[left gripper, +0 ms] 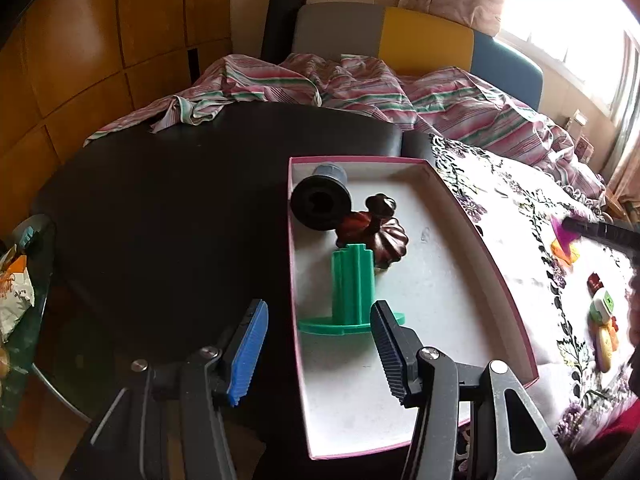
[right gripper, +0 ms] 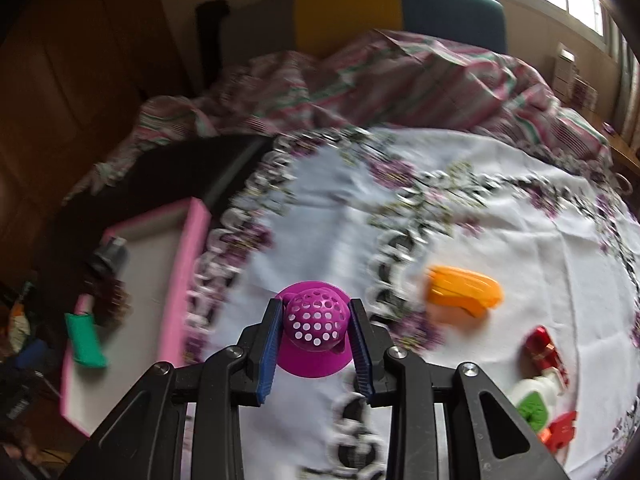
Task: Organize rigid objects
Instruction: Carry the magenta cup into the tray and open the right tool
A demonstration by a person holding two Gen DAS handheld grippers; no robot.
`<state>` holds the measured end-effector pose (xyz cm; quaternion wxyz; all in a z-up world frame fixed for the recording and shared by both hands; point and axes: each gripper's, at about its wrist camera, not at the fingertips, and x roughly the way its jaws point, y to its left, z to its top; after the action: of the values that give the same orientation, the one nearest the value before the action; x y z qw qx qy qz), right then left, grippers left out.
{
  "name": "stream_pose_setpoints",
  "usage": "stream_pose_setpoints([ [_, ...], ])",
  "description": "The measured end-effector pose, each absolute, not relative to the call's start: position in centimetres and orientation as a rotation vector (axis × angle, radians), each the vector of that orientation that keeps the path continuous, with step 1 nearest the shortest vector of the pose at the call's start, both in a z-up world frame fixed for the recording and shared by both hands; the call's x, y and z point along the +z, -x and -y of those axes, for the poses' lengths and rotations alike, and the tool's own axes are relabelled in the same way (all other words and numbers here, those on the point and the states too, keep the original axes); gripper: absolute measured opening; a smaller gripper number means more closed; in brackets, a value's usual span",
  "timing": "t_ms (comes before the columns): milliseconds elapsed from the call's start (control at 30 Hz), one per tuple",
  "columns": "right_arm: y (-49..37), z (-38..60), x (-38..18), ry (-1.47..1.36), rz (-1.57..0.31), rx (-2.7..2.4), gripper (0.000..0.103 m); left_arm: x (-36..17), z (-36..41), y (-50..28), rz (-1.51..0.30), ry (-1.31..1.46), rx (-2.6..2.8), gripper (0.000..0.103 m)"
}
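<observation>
Grip check first: your right gripper (right gripper: pixel 316 330) is clamped on the purple strainer (right gripper: pixel 314 322), blue pads (right gripper: pixel 269 350) pressing the holed dome from both sides, its flat rim sticking out below. It hangs over the flowered cloth (right gripper: pixel 460 220), a bit right of the pink box (right gripper: pixel 188 276). That view is smeared, so small details are mushy.

Your left gripper (left gripper: pixel 320 354) has its jaws apart with nothing between the pads. It sits low over the box's (left gripper: pixel 486 264) near-left corner, one finger (left gripper: pixel 250 350) over the black table (left gripper: pixel 160 208), the other over the white floor of the box.

Left cam gives you the box contents sharp: green spool (left gripper: pixel 352 284) lying on its side, brown carved piece (left gripper: pixel 386 240) just behind it and touching, black reel (left gripper: pixel 320 204) in the far corner. Right cam only catches those as blurry bits at the edge.

Right cam does show the loose stuff on the cloth better: orange piece (right gripper: pixel 464 290), red one (right gripper: pixel 544 350), a white-and-green thing (right gripper: pixel 534 400). In the left cam they're squashed at the right rim, along with your other gripper's tip and a sliver of purple.
</observation>
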<state>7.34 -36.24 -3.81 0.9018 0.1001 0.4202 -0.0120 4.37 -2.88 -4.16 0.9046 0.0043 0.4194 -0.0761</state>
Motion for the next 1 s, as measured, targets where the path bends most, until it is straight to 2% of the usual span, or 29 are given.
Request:
stream_pose_setpoints([
  [233,-12.8,25.9,-1.3,-0.154,-0.847,0.181,0.032,-4.1,1.6,-4.4,-0.859,0.023,-0.153,0.054],
  [533,-20.8,17.3,-6.6,-0.087,-1.005,0.211,0.032,-4.6,0.2,-4.8,-0.88,0.068,-0.144,0.054],
  [700,-21.5,16.1,-8.7,-0.054,-1.05,0.212,0.032,-4.8,0.0,-5.0,-0.889,0.08,-0.143,0.054],
  [867,-20.5,17.7,-8.1,-0.119,-1.022,0.228,0.043,-4.7,0.2,-4.8,-0.881,0.076,-0.146,0.054],
  [1000,-18.9,18.9,-7.1,-0.157,-0.982,0.22,0.044,-4.4,0.5,-4.7,-0.873,0.064,-0.153,0.054],
])
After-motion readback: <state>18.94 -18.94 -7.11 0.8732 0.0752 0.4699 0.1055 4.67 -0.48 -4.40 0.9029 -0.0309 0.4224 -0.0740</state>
